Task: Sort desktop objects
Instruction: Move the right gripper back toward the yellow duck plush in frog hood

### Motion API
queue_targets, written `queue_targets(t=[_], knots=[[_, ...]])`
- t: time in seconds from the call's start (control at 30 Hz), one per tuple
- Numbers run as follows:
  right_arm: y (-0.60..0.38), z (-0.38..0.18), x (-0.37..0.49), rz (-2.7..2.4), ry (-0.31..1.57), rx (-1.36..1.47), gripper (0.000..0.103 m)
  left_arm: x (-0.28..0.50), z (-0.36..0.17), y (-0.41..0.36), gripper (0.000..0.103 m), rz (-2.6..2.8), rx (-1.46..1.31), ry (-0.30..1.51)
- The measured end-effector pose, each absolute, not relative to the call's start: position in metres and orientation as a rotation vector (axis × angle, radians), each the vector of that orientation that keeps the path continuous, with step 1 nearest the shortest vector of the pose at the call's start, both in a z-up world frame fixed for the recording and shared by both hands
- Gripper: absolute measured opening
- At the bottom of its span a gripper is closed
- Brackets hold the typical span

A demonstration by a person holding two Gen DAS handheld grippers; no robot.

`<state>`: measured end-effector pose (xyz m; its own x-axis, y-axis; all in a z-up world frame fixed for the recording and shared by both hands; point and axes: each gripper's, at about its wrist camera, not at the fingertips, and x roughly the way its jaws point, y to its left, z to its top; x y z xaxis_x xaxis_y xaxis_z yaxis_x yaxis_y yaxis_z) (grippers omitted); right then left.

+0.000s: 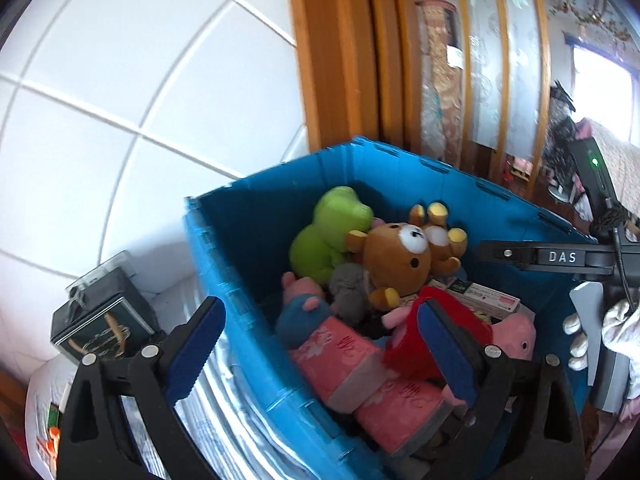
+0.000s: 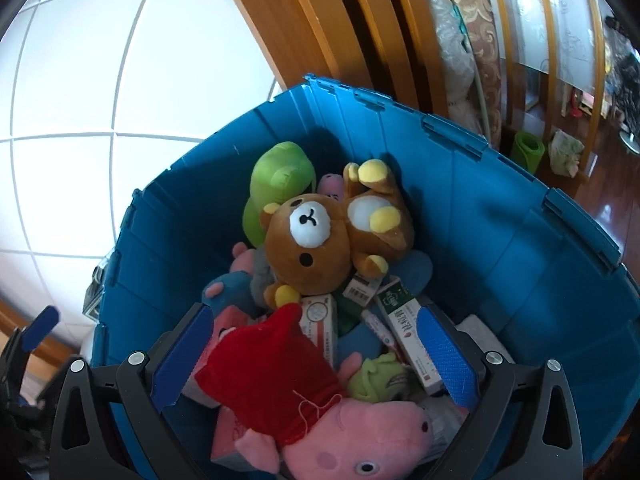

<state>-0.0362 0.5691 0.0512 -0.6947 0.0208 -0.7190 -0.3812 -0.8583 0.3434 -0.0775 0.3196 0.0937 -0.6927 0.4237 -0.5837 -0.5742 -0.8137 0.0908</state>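
I'm hovering my right gripper (image 2: 316,354), jaws released wide, over the pig plush (image 2: 360,436) lying in the blue bin (image 2: 520,248); drop step looks done, next I'm needing another desktop item.

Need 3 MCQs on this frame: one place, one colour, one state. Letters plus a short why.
1. Where does the brown plush bear lie?
A. inside the blue plastic crate
B. on the floor
C. on a shelf

2. What colour is the dress on the pink plush pig?
A. yellow
B. red
C. white

3. How do the blue-padded fingers of the right gripper stand?
A. shut on the bear
B. shut on a carton
C. spread wide over the pig, not pressing it

Key: 1 A, blue walls surround the bear. 2 B, red cloth covers the pig's body. 3 C, both pads stand clear of the toy.
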Motion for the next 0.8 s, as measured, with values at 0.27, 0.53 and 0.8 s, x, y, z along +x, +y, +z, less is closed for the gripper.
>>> queue_targets(t=[0.27,0.53,0.8], knots=[[0.499,0.08,-0.014,2.744,0.549,-0.94,0.103,-0.063,0.077,0.193,0.099,2.762,-0.744,0.202],[0.377,0.113,-0.012,2.951,0.402,-0.851,0.103,-0.045,0.031,0.063,0.099,2.941,-0.926,0.099],[0.219,0.098,-0.034,3.172,0.237,-0.973,0.103,-0.032,-0.019,-0.074,0.099,3.038,-1.134,-0.089]])
